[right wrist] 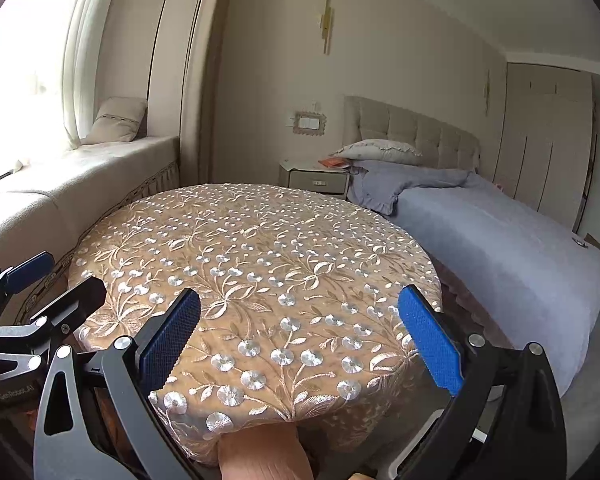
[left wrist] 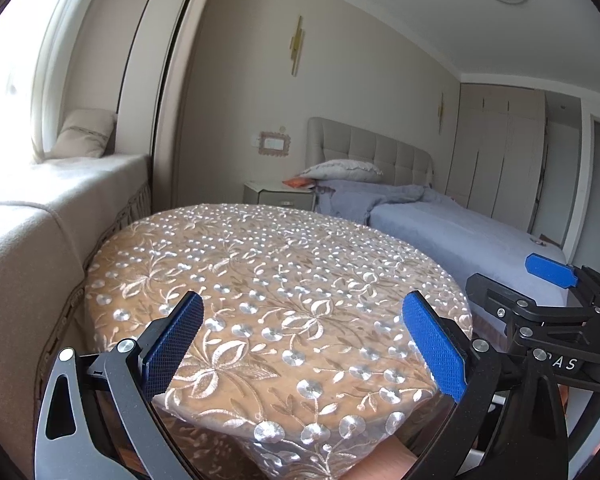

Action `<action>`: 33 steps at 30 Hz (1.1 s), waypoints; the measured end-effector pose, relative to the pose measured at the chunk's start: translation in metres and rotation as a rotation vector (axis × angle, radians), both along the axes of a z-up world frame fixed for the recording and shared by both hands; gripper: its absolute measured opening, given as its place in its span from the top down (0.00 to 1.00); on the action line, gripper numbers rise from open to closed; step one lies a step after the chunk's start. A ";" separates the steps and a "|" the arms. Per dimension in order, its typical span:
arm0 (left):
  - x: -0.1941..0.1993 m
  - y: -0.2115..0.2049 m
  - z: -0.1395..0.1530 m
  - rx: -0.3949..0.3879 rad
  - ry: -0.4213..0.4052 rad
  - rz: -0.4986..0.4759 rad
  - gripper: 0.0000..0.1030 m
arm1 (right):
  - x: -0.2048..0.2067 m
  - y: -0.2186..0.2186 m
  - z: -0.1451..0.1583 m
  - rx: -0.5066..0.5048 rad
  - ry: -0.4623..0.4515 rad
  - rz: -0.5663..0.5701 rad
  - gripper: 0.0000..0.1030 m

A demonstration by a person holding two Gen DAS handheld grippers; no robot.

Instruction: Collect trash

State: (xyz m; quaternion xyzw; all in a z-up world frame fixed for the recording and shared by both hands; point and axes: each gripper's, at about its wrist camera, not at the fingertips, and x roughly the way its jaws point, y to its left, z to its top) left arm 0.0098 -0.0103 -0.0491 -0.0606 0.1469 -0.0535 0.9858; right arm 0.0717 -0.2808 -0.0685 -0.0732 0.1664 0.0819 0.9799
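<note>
Across the frame's centre spreads the round bench [left wrist: 268, 280], its embroidered cloth bare to every edge (no trash shows on it). Low in frame, the left gripper [left wrist: 300, 344] and right gripper [right wrist: 300, 340] both gape wide, holding nothing. At right lies the bed [right wrist: 500, 248], just beside the bench's rim.

I count one round tabletop [left wrist: 260, 280] under an embroidered cloth, one bed [left wrist: 460, 232] with one pillow [left wrist: 340, 170] on it, and one nightstand [left wrist: 278, 196] beside it. One cushion [left wrist: 86, 134] leans on the window seat, and two gold wall lights [left wrist: 297, 45] hang on the wall. Each of my two grippers shows two blue-padded fingers [left wrist: 432, 344], four in all.
</note>
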 end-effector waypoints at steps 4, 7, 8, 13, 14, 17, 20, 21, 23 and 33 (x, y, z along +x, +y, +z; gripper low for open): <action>-0.002 0.000 0.002 -0.001 -0.010 0.002 0.05 | -0.002 0.000 0.001 0.003 -0.004 0.002 0.04; -0.003 0.000 0.002 -0.001 -0.012 -0.004 0.05 | -0.004 0.000 0.001 0.001 -0.004 0.002 0.04; -0.003 0.000 0.002 0.001 -0.013 -0.002 0.05 | -0.004 0.000 0.001 0.001 -0.004 0.003 0.04; -0.002 0.000 0.002 -0.009 -0.010 -0.010 0.05 | -0.003 0.000 0.000 0.000 -0.004 0.002 0.04; -0.002 0.000 0.002 -0.014 -0.010 -0.015 0.05 | -0.003 0.000 0.000 0.001 -0.004 0.002 0.04; -0.002 0.001 0.001 -0.004 -0.010 -0.009 0.05 | -0.003 -0.001 0.000 0.005 -0.001 0.003 0.04; -0.002 0.002 0.000 -0.004 -0.010 -0.006 0.05 | -0.003 -0.001 0.000 0.006 0.002 0.003 0.04; -0.001 0.003 0.000 -0.005 -0.009 -0.008 0.05 | -0.002 -0.001 0.000 0.006 0.004 0.004 0.04; -0.001 0.003 0.000 -0.003 -0.008 -0.004 0.05 | -0.002 -0.001 -0.001 0.004 0.005 0.003 0.04; 0.013 -0.003 -0.004 -0.018 0.033 -0.091 0.05 | 0.012 -0.007 -0.015 0.044 0.041 0.001 0.04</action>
